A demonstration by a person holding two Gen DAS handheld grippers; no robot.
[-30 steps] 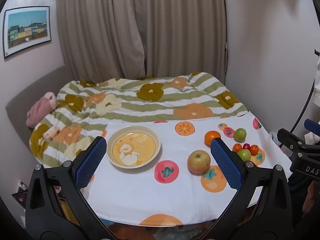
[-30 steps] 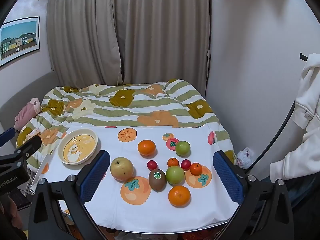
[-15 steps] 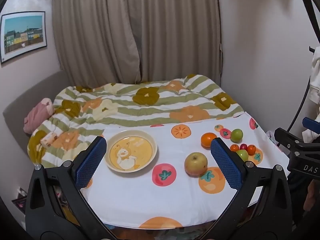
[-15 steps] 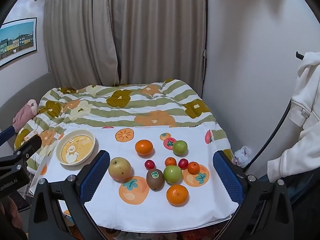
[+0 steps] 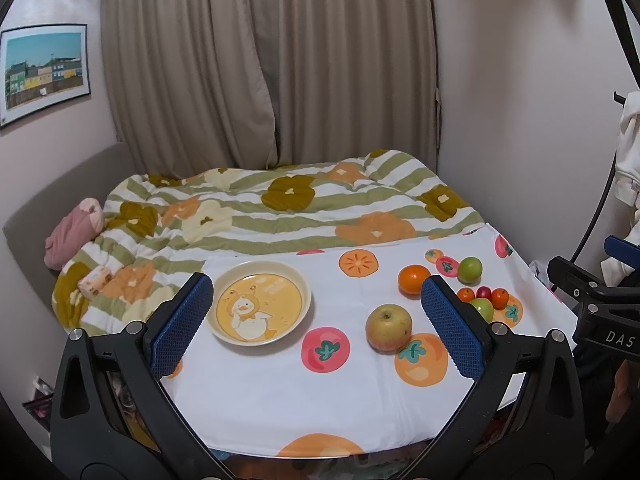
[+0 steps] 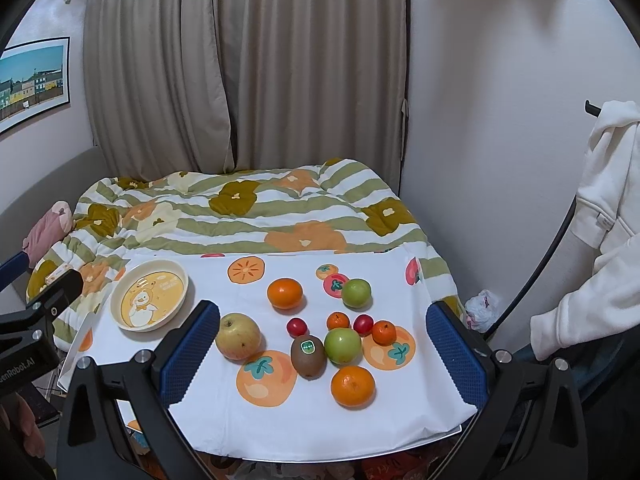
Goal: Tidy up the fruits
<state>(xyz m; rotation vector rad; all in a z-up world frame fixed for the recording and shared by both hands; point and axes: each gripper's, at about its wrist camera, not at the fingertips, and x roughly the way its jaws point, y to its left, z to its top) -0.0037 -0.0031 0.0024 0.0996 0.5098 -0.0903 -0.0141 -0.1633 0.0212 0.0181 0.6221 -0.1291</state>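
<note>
The fruits lie loose on the tablecloth (image 6: 280, 424): an apple (image 6: 238, 336), a kiwi (image 6: 307, 356) and oranges (image 6: 353, 386) sit ahead between the spread, empty jaws of the right gripper (image 6: 323, 354). The left gripper (image 5: 318, 330) gapes too, the plate (image 5: 260, 307) just beyond its left finger.

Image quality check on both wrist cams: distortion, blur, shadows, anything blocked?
Left wrist: strong fisheye bowing, dark corner vignette; sharp; open left tool finger blocks part of the fruit cluster behind the apple. Right wrist: same bowing; soft indoor light, short shadows under the kiwi; open right tool frames the fruit, no glare.
</note>
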